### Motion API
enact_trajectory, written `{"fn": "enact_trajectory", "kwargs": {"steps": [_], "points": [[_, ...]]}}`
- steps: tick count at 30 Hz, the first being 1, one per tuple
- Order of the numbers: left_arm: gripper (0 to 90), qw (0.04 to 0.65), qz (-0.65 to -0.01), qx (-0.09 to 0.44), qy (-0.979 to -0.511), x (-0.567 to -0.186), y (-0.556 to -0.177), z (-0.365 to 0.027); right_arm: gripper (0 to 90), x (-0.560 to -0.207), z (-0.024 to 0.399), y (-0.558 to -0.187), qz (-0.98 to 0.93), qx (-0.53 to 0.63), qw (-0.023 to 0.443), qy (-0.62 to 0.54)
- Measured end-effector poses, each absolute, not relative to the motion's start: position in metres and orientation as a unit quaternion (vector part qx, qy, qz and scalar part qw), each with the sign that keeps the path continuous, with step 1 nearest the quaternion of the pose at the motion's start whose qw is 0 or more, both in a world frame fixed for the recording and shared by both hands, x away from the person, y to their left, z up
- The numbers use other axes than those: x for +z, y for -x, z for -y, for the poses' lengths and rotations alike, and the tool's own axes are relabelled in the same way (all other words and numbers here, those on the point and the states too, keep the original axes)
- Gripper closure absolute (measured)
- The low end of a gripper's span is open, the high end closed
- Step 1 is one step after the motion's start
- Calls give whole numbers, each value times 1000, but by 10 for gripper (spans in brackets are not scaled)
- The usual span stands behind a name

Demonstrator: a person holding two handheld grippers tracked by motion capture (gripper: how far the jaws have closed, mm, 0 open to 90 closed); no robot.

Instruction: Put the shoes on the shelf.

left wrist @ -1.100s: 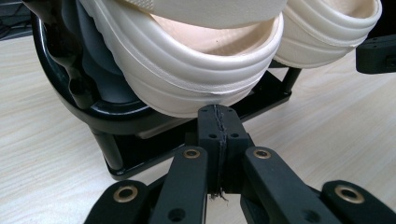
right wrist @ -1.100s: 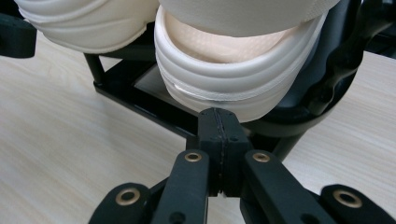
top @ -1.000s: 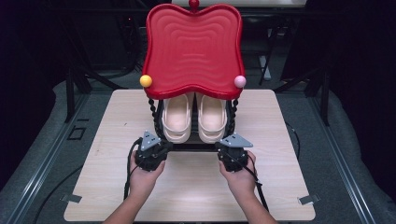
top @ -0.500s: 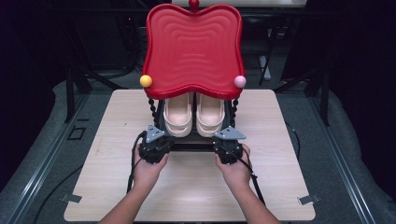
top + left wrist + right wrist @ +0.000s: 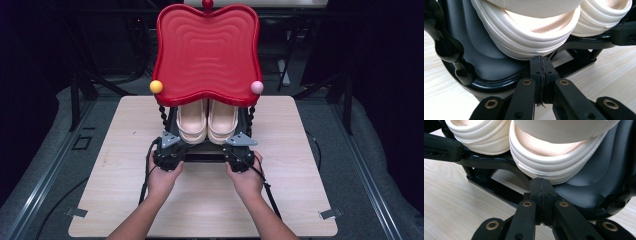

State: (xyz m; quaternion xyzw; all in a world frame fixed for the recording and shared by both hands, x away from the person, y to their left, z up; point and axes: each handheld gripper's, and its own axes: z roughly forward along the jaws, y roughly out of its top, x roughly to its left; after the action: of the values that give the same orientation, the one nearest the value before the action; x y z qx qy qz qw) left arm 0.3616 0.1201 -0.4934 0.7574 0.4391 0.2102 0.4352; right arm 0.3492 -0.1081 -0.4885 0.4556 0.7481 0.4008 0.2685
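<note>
A pair of cream sandals [image 5: 192, 122] stands side by side on the black lower shelf [image 5: 210, 156] of a small stand with a red wavy top [image 5: 207, 50]. My left gripper [image 5: 172, 146] is at the shelf's front left and is shut with nothing between its jaws. In the left gripper view its tips [image 5: 541, 65] sit just under the rim of the nearer sandal [image 5: 529, 40]. My right gripper [image 5: 240, 147] is shut and empty at the front right, tips [image 5: 541, 185] just below the other sandal [image 5: 554, 162]. Whether either touches a sandal I cannot tell.
Black beaded posts [image 5: 163, 116] carry the red top, with a yellow ball [image 5: 156, 86] and a pink ball [image 5: 257, 87] at its front corners. The stand rests on a light wooden table [image 5: 310, 165]. Dark floor and metal frames surround the table.
Both hands have moved forward and slightly inward, bringing the shut grippers up to the front edge of the stand's lower shelf. The sandals and stand have not moved.
</note>
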Motion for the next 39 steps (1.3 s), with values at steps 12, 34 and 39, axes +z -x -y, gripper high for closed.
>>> {"fn": "enact_trajectory", "kwargs": {"steps": [12, 34, 39], "points": [[886, 440, -439, 206, -755, -493, -362, -119, 876, -491, 109, -352, -742, 406, 279, -455], [892, 462, -443, 216, -737, -487, -360, -125, 897, -486, 102, -352, -733, 429, 274, -451], [890, 462, -441, 215, -739, -488, -359, -125, 894, -487, 101, -351, -733, 427, 280, -449]]}}
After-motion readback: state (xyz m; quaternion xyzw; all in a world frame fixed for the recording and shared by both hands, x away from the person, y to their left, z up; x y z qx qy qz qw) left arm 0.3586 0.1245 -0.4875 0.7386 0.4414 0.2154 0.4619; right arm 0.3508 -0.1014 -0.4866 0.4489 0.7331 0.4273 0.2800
